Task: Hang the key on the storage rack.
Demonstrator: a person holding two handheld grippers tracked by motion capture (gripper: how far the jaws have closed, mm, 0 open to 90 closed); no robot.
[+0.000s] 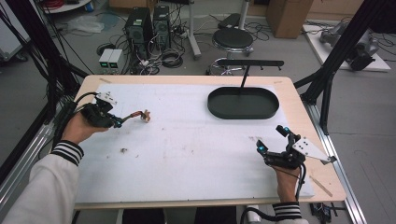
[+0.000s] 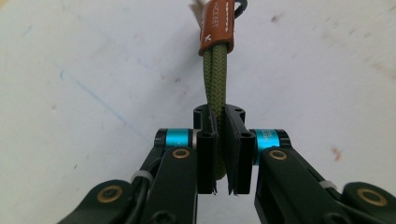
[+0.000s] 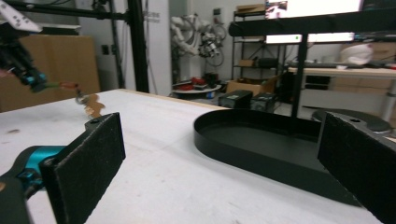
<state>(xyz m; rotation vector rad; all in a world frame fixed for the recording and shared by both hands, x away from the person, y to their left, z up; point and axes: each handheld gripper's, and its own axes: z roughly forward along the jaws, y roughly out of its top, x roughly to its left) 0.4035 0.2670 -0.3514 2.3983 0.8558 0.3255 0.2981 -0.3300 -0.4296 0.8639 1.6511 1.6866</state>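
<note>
A keychain [image 1: 138,115] with a doubled olive-green cord [image 2: 215,77] and a brown leather tag [image 2: 217,25] hangs a little above the white table mat [image 1: 187,154] at the left. My left gripper [image 2: 223,154] is shut on the cord's end, pads pressed against it. From the high view, the left gripper [image 1: 121,122] points right with a small brown charm [image 1: 146,116] dangling beyond it. My right gripper [image 1: 271,138] rests near the front right, open and empty. Its wide-apart jaws [image 3: 219,163] face a black oval tray [image 3: 243,154], with the keychain [image 3: 88,105] far off to the left.
The black oval tray [image 1: 243,113] sits at the back right, with an upright post and crossbar [image 1: 250,63] rising from it. A small scrap [image 1: 123,150] lies on the mat at the left. Black frame posts [image 1: 334,56] flank the table; computers and a stool [image 1: 232,39] stand behind.
</note>
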